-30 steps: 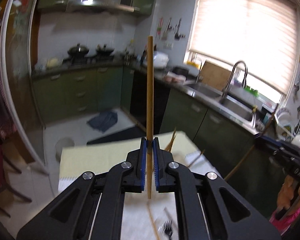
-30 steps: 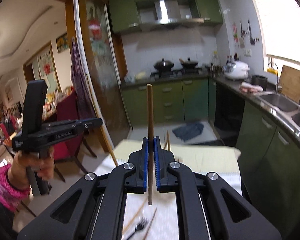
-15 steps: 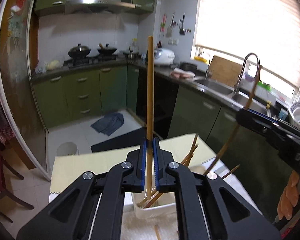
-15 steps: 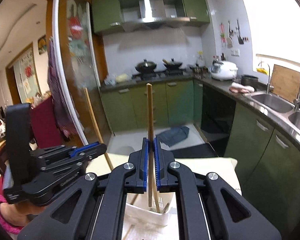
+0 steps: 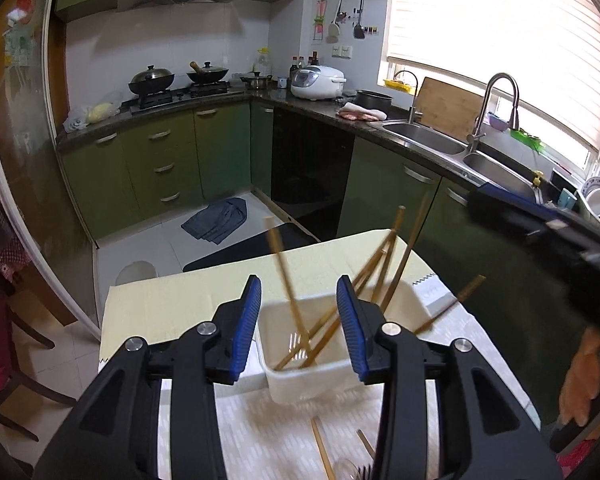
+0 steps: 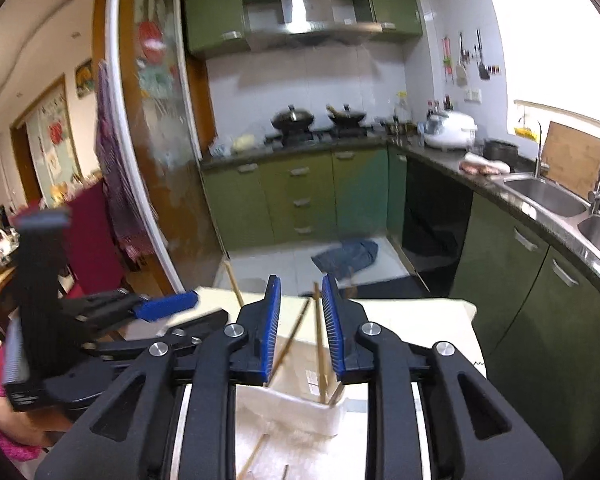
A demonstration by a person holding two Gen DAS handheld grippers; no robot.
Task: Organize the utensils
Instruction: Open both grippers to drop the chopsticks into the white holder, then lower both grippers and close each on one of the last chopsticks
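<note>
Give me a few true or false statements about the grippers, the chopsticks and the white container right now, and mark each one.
1. The left hand-held gripper is clamped on a chopstick. False: its jaws stand wide apart and hold nothing.
2. Several chopsticks lean inside the white container. True.
3. The right hand-held gripper is open. True.
4. The white container lies tipped on its side. False: it stands upright on the table.
5. A loose chopstick lies on the table nearer the camera than the container. True.
</note>
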